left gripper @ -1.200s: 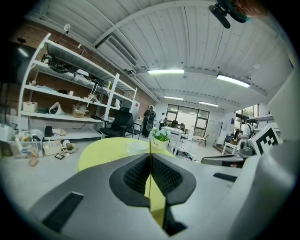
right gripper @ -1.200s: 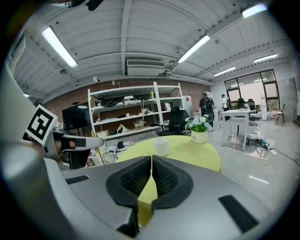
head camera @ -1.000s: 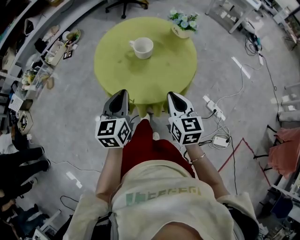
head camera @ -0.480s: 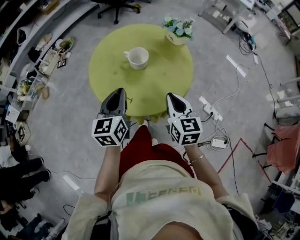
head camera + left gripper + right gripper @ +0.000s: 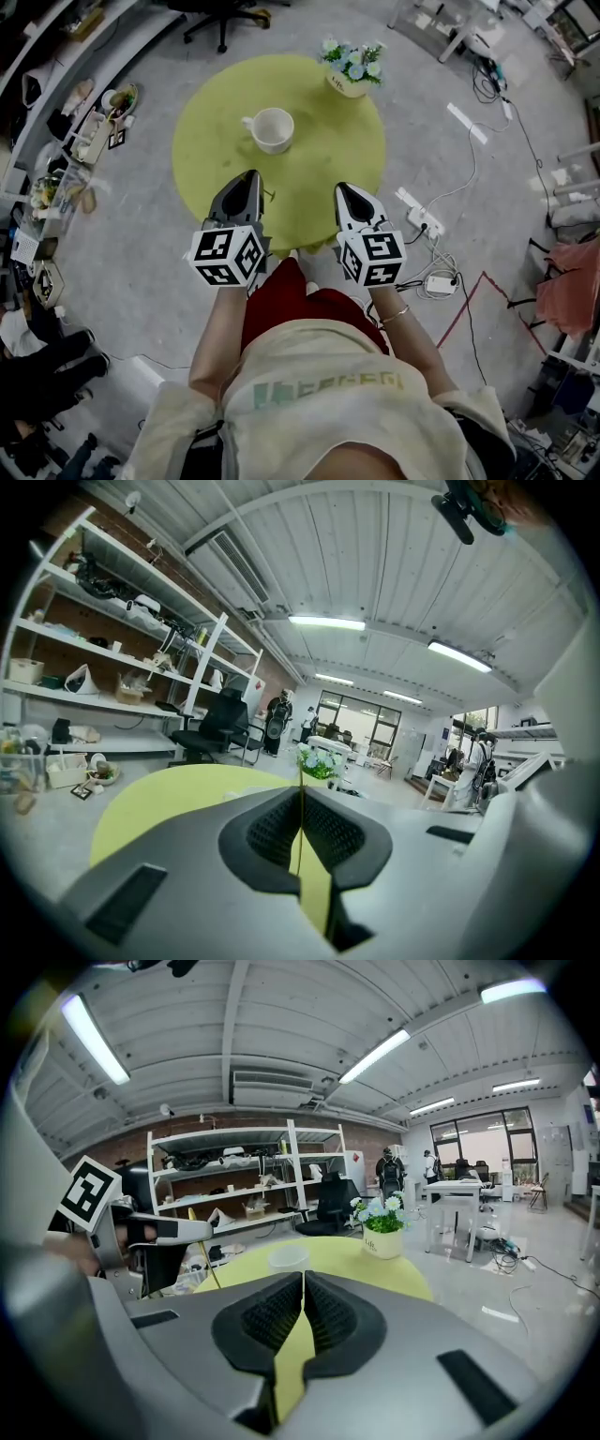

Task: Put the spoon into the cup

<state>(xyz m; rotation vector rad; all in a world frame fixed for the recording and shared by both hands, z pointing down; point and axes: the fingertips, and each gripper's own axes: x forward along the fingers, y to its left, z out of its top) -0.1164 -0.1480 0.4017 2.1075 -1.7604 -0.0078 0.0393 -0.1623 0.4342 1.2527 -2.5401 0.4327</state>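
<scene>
Gold spoon, left gripper view: a thin gold-coloured metal spoon [image 5: 299,808] is pinched by its stem between the closed black ribbed pads of the left gripper [image 5: 302,791] and stands nearly upright. Its bowl is not seen here.
Slip risk: the hold is judged narrow on a slim, smooth stem, so the spoon could pivot or slide out if the gripper were swung or tipped sharply.
Right gripper view: the right gripper [image 5: 303,1275] is clenched on nothing, its pads pressed together. A white ceramic cup [image 5: 288,1257] is seen ahead on the round yellow-green table [image 5: 375,1265], with a white pot of blue and white flowers [image 5: 380,1232] further back. The spoon's stem is seen slanting through the other gripper's jaws.
Collision risk: the cup could be knocked if the idle gripper were carried forward alongside.
Head view: both grippers are held over the table's near edge. The cup stands upright, mouth open, well apart from them towards the far side.
Placement risk: a long reach is judged necessary. If the spoon were lowered off-centre, the rim could be struck and the cup tipped or pushed. If it were let go too high, it could bounce out.
</scene>
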